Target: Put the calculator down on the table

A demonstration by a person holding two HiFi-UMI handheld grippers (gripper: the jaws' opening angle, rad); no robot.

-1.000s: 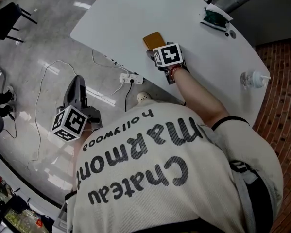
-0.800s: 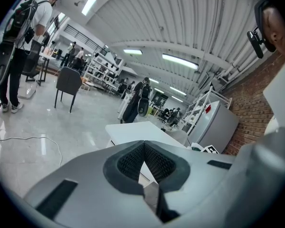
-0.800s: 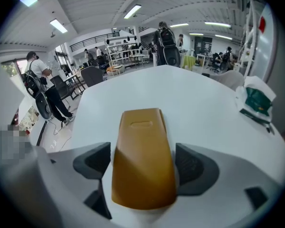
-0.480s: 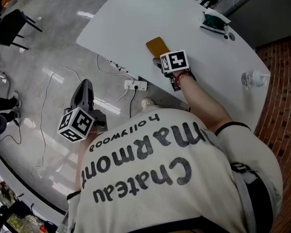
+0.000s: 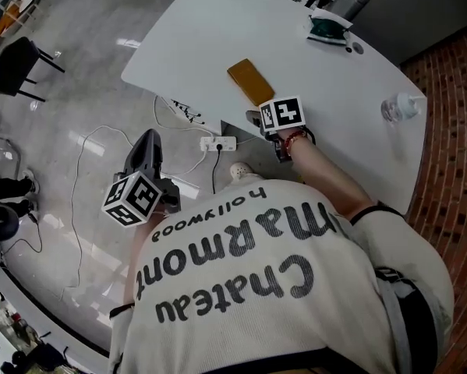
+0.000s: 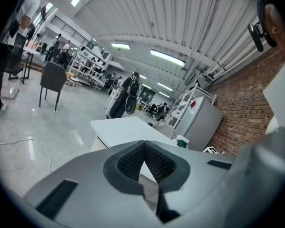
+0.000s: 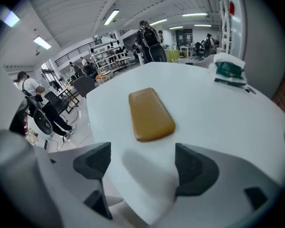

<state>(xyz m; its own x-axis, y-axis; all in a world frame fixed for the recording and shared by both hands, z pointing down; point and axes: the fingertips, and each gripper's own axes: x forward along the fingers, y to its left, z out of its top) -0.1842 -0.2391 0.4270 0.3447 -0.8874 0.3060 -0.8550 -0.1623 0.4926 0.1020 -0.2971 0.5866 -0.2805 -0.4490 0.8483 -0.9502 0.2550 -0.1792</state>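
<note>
The calculator (image 5: 250,82), a flat tan slab with rounded corners, lies flat on the white table (image 5: 217,22) near its front edge. In the right gripper view the calculator (image 7: 150,114) rests on the table (image 7: 204,108) just beyond the jaws. My right gripper (image 5: 255,118) stands open a short way behind it, over the table's edge, touching nothing; its pads (image 7: 98,161) are wide apart around my right gripper's gap (image 7: 144,163). My left gripper (image 5: 149,145) hangs over the floor left of the table, and in its own view the left gripper (image 6: 143,158) is shut on nothing.
A green and white object (image 5: 327,28) sits at the table's far edge, and a clear bottle (image 5: 397,107) at the right edge. A power strip (image 5: 217,142) with white cables lies on the floor under the table edge. A black chair (image 5: 15,61) stands far left.
My right gripper has drawn back from the calculator toward the table's near edge, leaving the calculator fully uncovered on the table. The left gripper has drifted slightly right.
</note>
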